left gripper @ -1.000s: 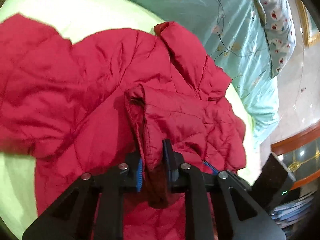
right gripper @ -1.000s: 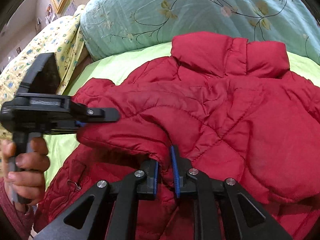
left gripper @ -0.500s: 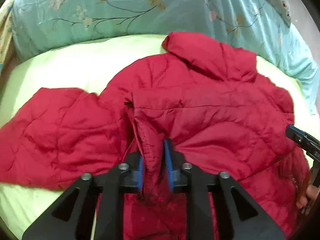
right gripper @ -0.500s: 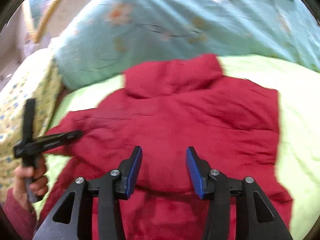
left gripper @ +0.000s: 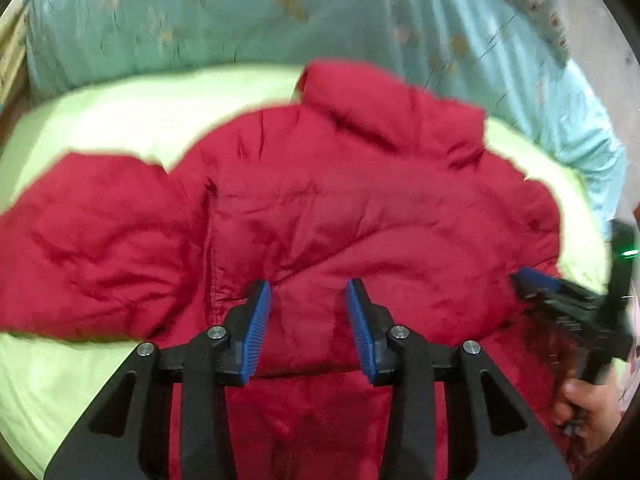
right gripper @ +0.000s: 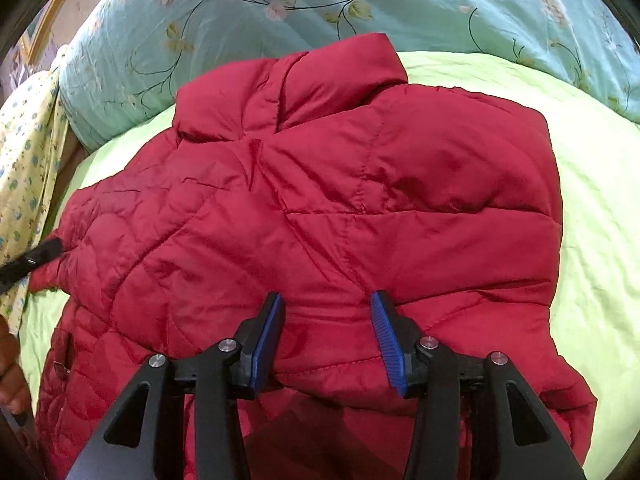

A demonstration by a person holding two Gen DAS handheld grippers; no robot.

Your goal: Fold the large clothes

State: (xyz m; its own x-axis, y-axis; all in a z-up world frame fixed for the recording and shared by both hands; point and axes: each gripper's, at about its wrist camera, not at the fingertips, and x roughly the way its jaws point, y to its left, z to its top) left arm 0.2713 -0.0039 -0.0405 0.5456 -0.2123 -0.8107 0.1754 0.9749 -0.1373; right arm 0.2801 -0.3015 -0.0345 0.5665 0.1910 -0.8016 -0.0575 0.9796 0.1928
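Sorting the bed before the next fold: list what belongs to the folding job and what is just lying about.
Job: red jacket; left hand-held gripper, jaws opening, nothing pinched; right hand-held gripper, open.

Lying about: teal floral quilt; green sheet; yellow patterned cloth.

A bed (right gripper: 600, 216) is covered with a pale lime-green sheet, lightly creased. Along its far side a teal quilt (right gripper: 360, 4) printed with pale flowers and thin dark stems is bunched up. A yellow cloth with small blue dots (right gripper: 28, 152) is seen at the left edge, and a corner of a gilt frame (right gripper: 42, 28) on the wall above it.
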